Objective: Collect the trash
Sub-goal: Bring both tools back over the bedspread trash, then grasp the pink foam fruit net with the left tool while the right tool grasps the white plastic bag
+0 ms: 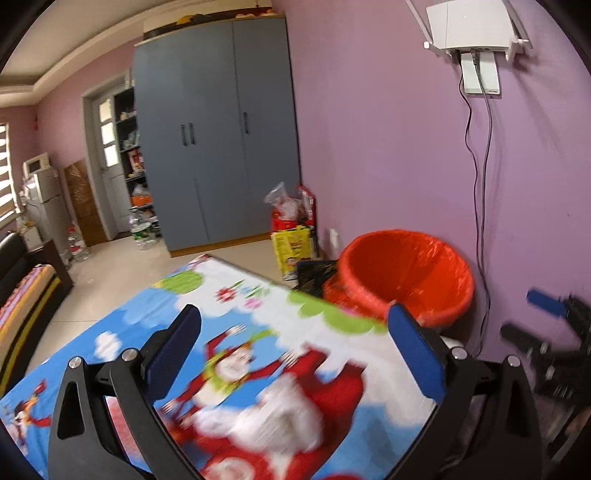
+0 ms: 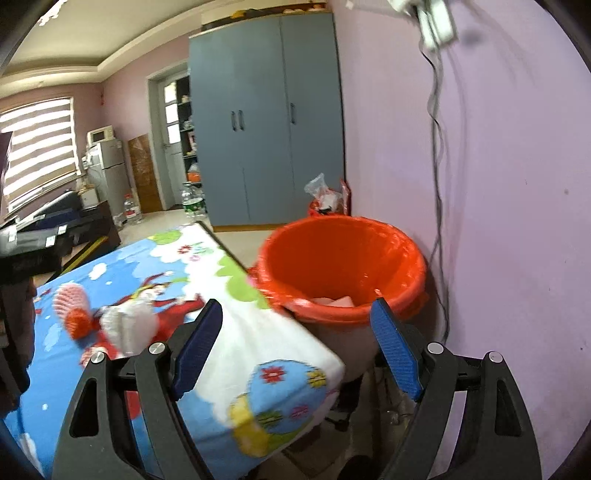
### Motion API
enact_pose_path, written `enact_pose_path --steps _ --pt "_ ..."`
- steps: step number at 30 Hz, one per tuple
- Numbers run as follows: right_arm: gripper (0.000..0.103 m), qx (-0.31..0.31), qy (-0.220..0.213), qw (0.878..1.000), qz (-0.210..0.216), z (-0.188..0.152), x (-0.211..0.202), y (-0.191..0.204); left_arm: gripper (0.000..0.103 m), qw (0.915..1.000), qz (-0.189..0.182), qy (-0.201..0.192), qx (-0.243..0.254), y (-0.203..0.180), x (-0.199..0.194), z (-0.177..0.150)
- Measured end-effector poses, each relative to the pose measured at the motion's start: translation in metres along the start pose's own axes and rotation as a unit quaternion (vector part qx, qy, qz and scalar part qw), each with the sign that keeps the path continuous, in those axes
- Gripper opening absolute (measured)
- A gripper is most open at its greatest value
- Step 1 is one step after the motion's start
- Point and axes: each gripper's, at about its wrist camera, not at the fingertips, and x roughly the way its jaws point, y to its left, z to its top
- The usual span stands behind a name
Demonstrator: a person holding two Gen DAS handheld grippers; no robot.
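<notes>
A trash bin with an orange-red liner (image 2: 343,266) stands beside the table's far right corner, against the purple wall; it also shows in the left wrist view (image 1: 406,277). White scraps (image 2: 338,301) lie inside it. My right gripper (image 2: 295,347) is open and empty, just in front of the bin's rim. My left gripper (image 1: 291,350) is open and empty above the cartoon tablecloth (image 1: 236,354). On the table in the right wrist view lie a pink foam net (image 2: 70,299), an orange net ball (image 2: 79,323) and a white crumpled piece (image 2: 127,326). The right gripper's blue finger (image 1: 546,302) shows at the left view's right edge.
A blue wardrobe (image 1: 218,129) stands at the back. Bags of clutter (image 1: 291,225) sit by the wall behind the bin. Cables (image 1: 480,184) hang down the purple wall from a router (image 1: 472,29). A bed (image 1: 26,302) is at the left. Water bottles (image 2: 192,205) stand on the floor.
</notes>
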Motion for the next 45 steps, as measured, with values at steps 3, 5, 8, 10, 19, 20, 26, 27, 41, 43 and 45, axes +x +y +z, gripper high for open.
enact_pose_path --steps 3,5,8,10,19,20,26,27,41,43,45 --pt "0.078 -0.013 -0.001 1.000 0.012 0.000 -0.010 0.022 0.098 0.9998 0.019 0.001 -0.006 0.025 -0.026 -0.022" --pt "0.079 -0.023 0.003 0.999 0.022 -0.004 -0.013 0.037 0.098 0.9994 0.032 0.009 -0.011 0.044 -0.040 -0.043" --pt "0.079 -0.037 0.020 0.998 0.038 -0.015 -0.012 0.060 0.098 0.9982 0.049 0.030 -0.020 0.066 -0.052 -0.071" --pt "0.079 -0.045 0.030 0.997 0.047 -0.022 -0.011 0.073 0.098 0.9964 0.065 0.048 -0.027 0.083 -0.056 -0.092" --pt "0.079 -0.073 0.065 0.992 0.077 -0.037 0.005 0.118 0.098 0.9865 0.110 0.092 -0.078 0.139 -0.059 -0.147" --pt "0.079 -0.075 0.068 0.992 0.079 -0.039 0.006 0.120 0.098 0.9859 0.112 0.092 -0.083 0.142 -0.057 -0.148" --pt "0.079 -0.085 0.094 0.987 0.094 -0.049 0.023 0.137 0.098 0.9869 0.109 0.092 -0.075 0.144 -0.038 -0.141" --pt "0.079 -0.086 0.097 0.987 0.096 -0.050 0.027 0.140 0.098 0.9871 0.107 0.093 -0.075 0.144 -0.033 -0.139" --pt "0.079 -0.073 0.134 0.981 0.121 -0.037 0.098 0.163 0.098 0.9865 0.086 0.114 -0.080 0.152 0.018 -0.124" --pt "0.079 -0.073 0.137 0.979 0.130 -0.034 0.105 0.168 0.098 0.9866 0.085 0.117 -0.077 0.152 0.025 -0.123" --pt "0.079 -0.082 0.137 0.978 0.138 -0.031 0.111 0.175 0.098 0.9862 0.082 0.121 -0.078 0.153 0.031 -0.123"
